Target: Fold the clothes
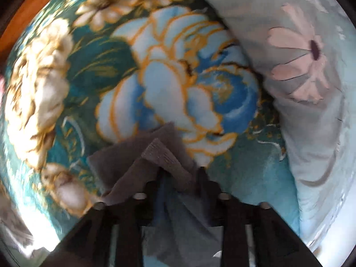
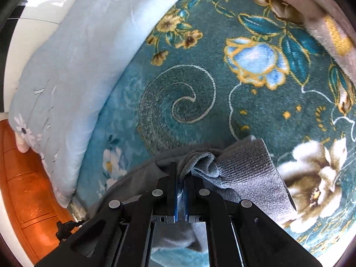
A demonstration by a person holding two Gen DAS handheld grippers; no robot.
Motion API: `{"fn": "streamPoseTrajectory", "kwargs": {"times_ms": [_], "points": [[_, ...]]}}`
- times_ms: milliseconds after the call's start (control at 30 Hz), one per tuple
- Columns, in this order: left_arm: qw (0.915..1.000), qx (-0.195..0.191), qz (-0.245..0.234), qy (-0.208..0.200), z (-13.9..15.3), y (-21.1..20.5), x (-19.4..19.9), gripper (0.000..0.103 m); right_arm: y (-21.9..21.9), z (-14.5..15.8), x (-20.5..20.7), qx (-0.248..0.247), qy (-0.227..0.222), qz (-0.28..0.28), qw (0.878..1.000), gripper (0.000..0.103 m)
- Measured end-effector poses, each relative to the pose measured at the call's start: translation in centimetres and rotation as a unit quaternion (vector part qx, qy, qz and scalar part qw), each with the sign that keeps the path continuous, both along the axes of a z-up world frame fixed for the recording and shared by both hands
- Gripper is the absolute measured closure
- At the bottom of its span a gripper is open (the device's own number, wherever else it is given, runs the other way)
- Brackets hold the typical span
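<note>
- Grey garment [image 2: 249, 169] bunched at 6 o'clock in both wrist views, lying on teal floral blanket [image 2: 255, 111] with ribbed hem turned toward 3 o'clock in right view
- Right gripper [image 2: 180, 173] pressed nearly together on a fold of the grey fabric, blue pads [image 2: 176, 200] visible with cloth pinched between
- Left gripper [image 1: 181, 171] fingers standing apart, grey ribbed cloth [image 1: 164, 155] draped across and between them; whether any grip is made, cannot tell, left view being motion-blurred
- Pale blue duvet [image 2: 66, 71] with pink flower print along 9 to 11 o'clock in right view, 1 to 4 o'clock in left view; touching the blanket's edge
- Wooden floor [image 2: 24, 191] at 8 o'clock in right view
- Pinkish-grey plush fabric [image 2: 316, 17] at 1 o'clock in right view
- Risk, judged: cloth sliding out of the spread left fingers during a lift, leaving one corner trailing and the fold skewed
- Risk, judged: right pinch taken on a crumpled wad rather than a clean edge, likely to carry creases into the fold
- Risk, judged: plush pile dragging on the garment, pulling the hem out of line
</note>
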State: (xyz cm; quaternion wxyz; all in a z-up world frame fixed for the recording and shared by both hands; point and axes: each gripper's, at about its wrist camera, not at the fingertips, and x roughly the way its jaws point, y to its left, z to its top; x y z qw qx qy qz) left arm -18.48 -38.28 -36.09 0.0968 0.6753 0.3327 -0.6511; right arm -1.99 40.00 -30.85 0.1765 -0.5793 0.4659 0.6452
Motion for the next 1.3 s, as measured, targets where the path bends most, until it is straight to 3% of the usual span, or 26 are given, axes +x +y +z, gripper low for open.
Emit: {"fn": "streamPoseTrajectory", "kwargs": {"times_ms": [100, 200, 300, 367, 433, 500, 567, 633, 733, 800, 900, 1033, 1133, 1167, 1200, 1233, 1300], "points": [[0.998, 0.033, -0.01, 0.052, 1.6, -0.8, 0.8, 0.054, -0.1, -0.7, -0.4, 0.007, -0.008, 0.0, 1.0, 0.098], [0.9942, 0.034, 0.003, 0.102, 4.0, -2.7, 3.3, 0.044, -0.5, -0.7, -0.6, 0.02, -0.01, 0.008, 1.0, 0.098], [0.9955, 0.01, 0.016, 0.093, 4.2, -4.5, 5.9, 0.041, -0.8, 0.3, -0.2, 0.029, 0.005, 0.003, 1.0, 0.086], [0.9966, 0.017, 0.022, 0.078, 3.1, -5.3, 7.5, 0.041, -1.2, 1.8, 0.6, 0.039, 0.032, -0.004, 0.999, 0.057], [0.9968, 0.028, 0.028, 0.07, 1.8, -5.0, 8.4, 0.042, -1.8, 3.4, 1.6, 0.055, 0.056, 0.0, 0.997, 0.055], [0.9955, 0.042, 0.04, 0.075, 1.1, -4.8, 9.1, 0.043, -2.4, 4.3, 3.1, 0.068, 0.052, 0.014, 0.996, 0.055], [0.9944, 0.049, 0.048, 0.08, 0.4, -4.3, 9.6, 0.048, -2.7, 4.7, 4.7, 0.078, 0.04, 0.023, 0.996, 0.055], [0.9955, 0.035, 0.037, 0.08, 0.3, -3.4, 9.5, 0.092, -2.8, 4.7, 6.3, 0.082, 0.026, 0.023, 0.996, 0.055], [0.9958, 0.008, -0.01, 0.09, 1.2, -2.4, 8.7, 0.096, -2.3, 4.4, 8.7, 0.074, 0.016, 0.004, 0.997, 0.055], [0.9913, -0.026, -0.059, 0.115, 3.0, -1.5, 7.8, 0.096, -2.3, 4.0, 9.7, 0.069, 0.011, -0.006, 0.998, 0.055], [0.9833, -0.042, -0.044, 0.171, 5.6, -2.2, 7.6, 0.097, -2.5, 3.4, 10.9, 0.063, 0.007, -0.015, 0.998, 0.055], [0.9908, -0.056, -0.026, 0.121, 2.3, -3.3, 7.4, 0.096, -3.1, 2.5, 11.8, 0.054, 0.012, -0.022, 0.998, 0.055], [0.9939, -0.052, 0.005, 0.097, 0.0, -3.6, 8.5, 0.092, -3.2, 1.9, 11.9, 0.047, 0.022, -0.033, 0.998, 0.054], [0.9941, -0.049, 0.02, 0.095, -0.4, -3.8, 8.9, 0.088, -3.1, 1.7, 11.9, 0.046, 0.026, -0.039, 0.998, 0.044], [0.9941, -0.046, 0.035, 0.092, -0.7, -3.9, 9.3, 0.076, -2.9, 1.5, 11.9, 0.046, 0.029, -0.044, 0.998, 0.041], [0.9943, -0.053, 0.04, 0.084, -0.9, -3.9, 9.4, 0.056, -2.7, 1.3, 12.1, 0.045, 0.029, -0.051, 0.997, 0.04], [0.9937, -0.082, 0.037, 0.066, -1.0, -4.0, 9.7, 0.045, -2.5, 1.0, 12.6, 0.041, 0.023, -0.07, 0.996, 0.04]]}}
